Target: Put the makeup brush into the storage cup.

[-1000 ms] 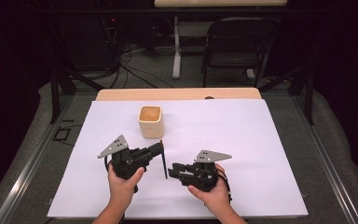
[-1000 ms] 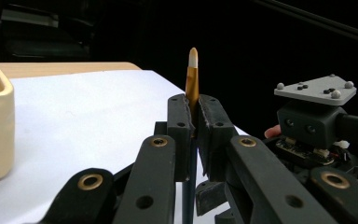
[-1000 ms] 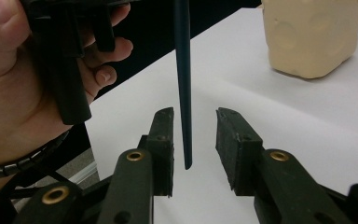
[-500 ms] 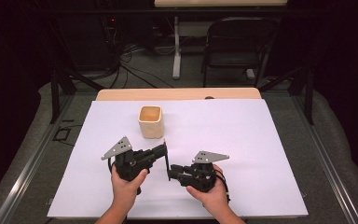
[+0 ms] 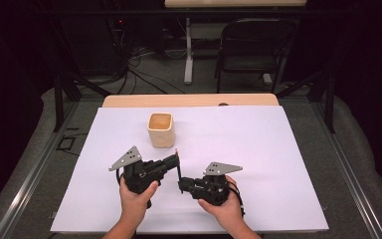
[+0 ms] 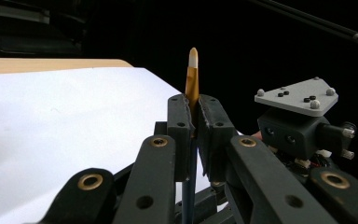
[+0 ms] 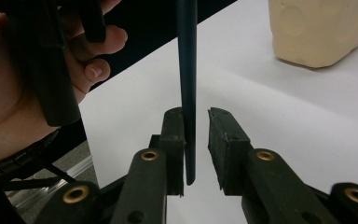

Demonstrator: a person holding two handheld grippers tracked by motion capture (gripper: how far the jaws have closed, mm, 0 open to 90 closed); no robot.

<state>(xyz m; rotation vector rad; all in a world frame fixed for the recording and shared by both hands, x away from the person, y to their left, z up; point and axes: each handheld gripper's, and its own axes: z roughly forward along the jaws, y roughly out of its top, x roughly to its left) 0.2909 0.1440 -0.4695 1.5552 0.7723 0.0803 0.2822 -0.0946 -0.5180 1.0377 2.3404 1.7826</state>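
A thin dark stick [image 5: 178, 167] with an orange section and a pale tip [image 6: 192, 74] stands roughly upright above the white sheet. My left gripper [image 6: 193, 105] is shut on it just below the orange part, seen in the high view [image 5: 173, 160] left of centre. The right gripper [image 7: 196, 116] is open around the stick's lower end [image 7: 186, 70]; the shaft rests against its left jaw, with a gap to the other. From above, this gripper [image 5: 182, 186] points left, under the left one. A cream cup [image 5: 160, 129] stands behind them, apart from both.
A white sheet [image 5: 258, 144] covers the table; a strip of wood [image 5: 189, 100] shows at the far edge. The cup's side [image 7: 317, 28] shows close by in the right gripper view. Black chair [image 5: 256, 47] and cables sit on the floor beyond.
Both hands have shifted only slightly. The left gripper with the stick has edged right, closer to the right gripper, whose jaws now sit at the stick's lower end.
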